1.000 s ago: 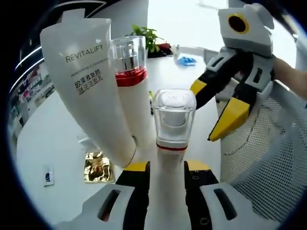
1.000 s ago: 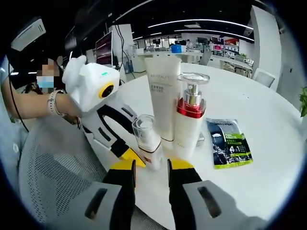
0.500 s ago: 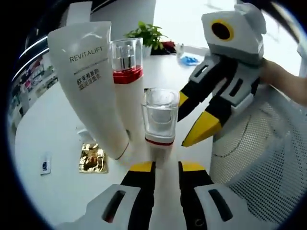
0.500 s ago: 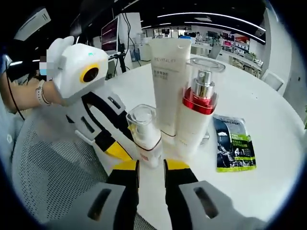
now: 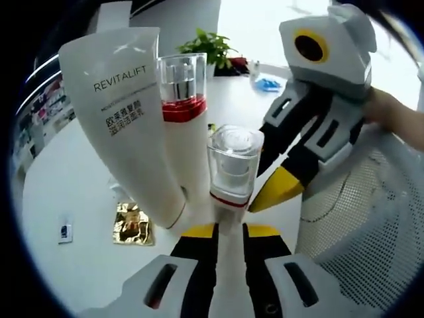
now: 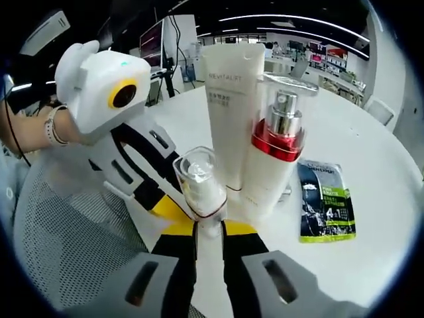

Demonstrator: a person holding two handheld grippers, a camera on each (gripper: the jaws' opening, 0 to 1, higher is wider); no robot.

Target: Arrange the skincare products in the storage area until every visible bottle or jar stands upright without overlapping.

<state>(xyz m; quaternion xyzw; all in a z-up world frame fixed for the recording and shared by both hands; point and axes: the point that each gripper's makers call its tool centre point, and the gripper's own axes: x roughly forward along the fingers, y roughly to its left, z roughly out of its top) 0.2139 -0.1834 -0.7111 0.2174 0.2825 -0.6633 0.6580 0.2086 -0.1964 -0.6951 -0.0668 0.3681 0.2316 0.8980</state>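
A small white bottle [image 5: 232,165] with a clear cap and red band stands between my left gripper's [image 5: 230,232] jaws, which are shut on its body. In the right gripper view the same small bottle [image 6: 199,182] runs down between my right gripper's [image 6: 209,230] jaws, also shut on it. The right gripper [image 5: 275,192] reaches in from the right and the left gripper [image 6: 169,207] from the left. Just behind stand a white Revitalift tube [image 5: 126,112] [image 6: 228,112] and a tall pump bottle [image 5: 185,132] [image 6: 275,152] with a red collar, close together.
Everything sits on a round white table [image 5: 66,172]. A gold sachet [image 5: 132,222] and a small card [image 5: 64,232] lie near the tube. A black-and-green sachet [image 6: 326,205] lies beside the pump bottle. A grey mesh chair [image 6: 73,225] stands at the table's edge.
The right gripper has come in from beside the small bottle and its jaws have narrowed onto it. The left gripper has kept the bottle between its jaws.
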